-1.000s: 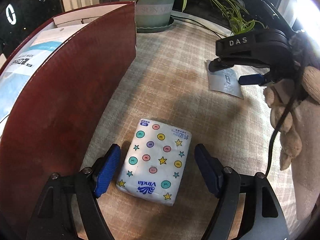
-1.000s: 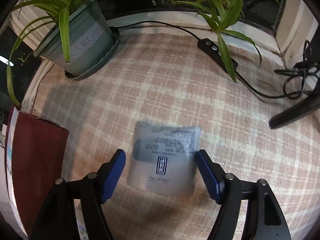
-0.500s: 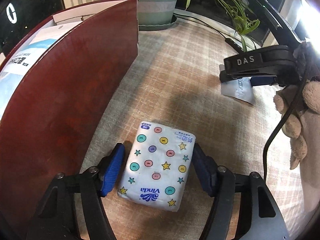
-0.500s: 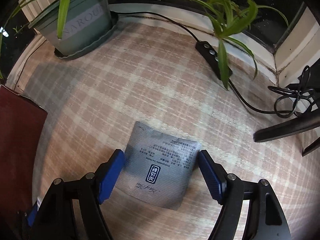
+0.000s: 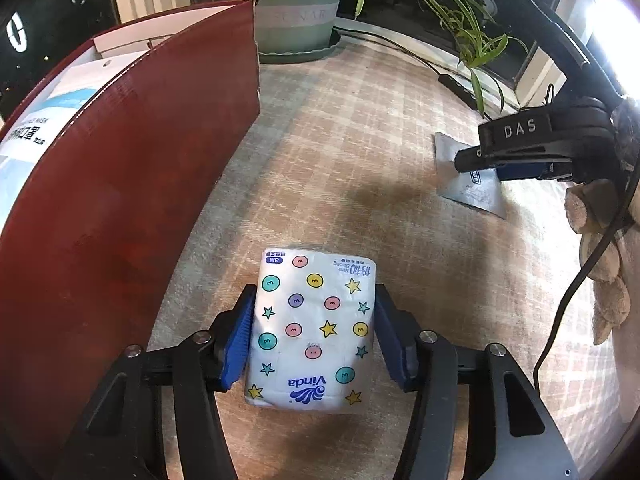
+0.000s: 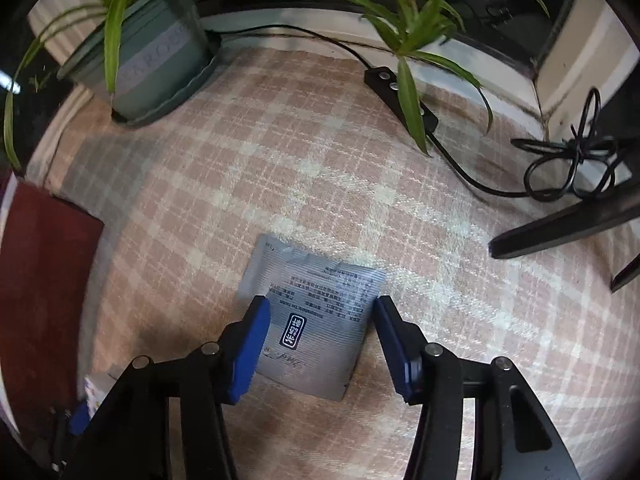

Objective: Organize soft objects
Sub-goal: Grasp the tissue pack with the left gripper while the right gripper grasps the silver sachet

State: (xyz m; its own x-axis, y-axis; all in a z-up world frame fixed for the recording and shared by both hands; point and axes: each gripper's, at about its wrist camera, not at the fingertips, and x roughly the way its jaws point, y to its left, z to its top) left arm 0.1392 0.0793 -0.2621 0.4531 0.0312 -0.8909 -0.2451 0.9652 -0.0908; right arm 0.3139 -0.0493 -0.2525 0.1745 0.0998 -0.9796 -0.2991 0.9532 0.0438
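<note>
Left wrist view: a checked pink and cream tablecloth (image 5: 360, 152) covers the surface. At the left stands a large dark red box (image 5: 120, 200), its tall curved wall filling that side, with a white and blue packet (image 5: 36, 136) showing inside it at the top left. Behind the box sits a grey-green plant pot (image 5: 296, 20) with long drooping leaves. At the right edge a beige plush toy (image 5: 600, 248) hangs beside a black cable. Low in the middle, the left gripper (image 5: 314, 336) has just been closing its jaws on a white tissue pack (image 5: 312, 328) printed with coloured dots and stars and the word Vinda — both blue pads press against its long sides, and the pack lies on the cloth just beside the box. Further right, the right gripper (image 5: 520, 168) reaches over a silver sachet (image 5: 472, 188) that lies flat on the cloth, well apart from the tissue pack.

Right wrist view: the same cloth, the plant pot (image 6: 152, 64) at top left, a black power strip (image 6: 400, 92) with its cord, and a coiled black cable (image 6: 572, 168) at the right. The right gripper (image 6: 320, 336) has just been narrowing its jaws around the sachet (image 6: 316, 320) — the left pad overlaps its edge, the right pad sits at its corner; whether they squeeze it cannot be told.
</note>
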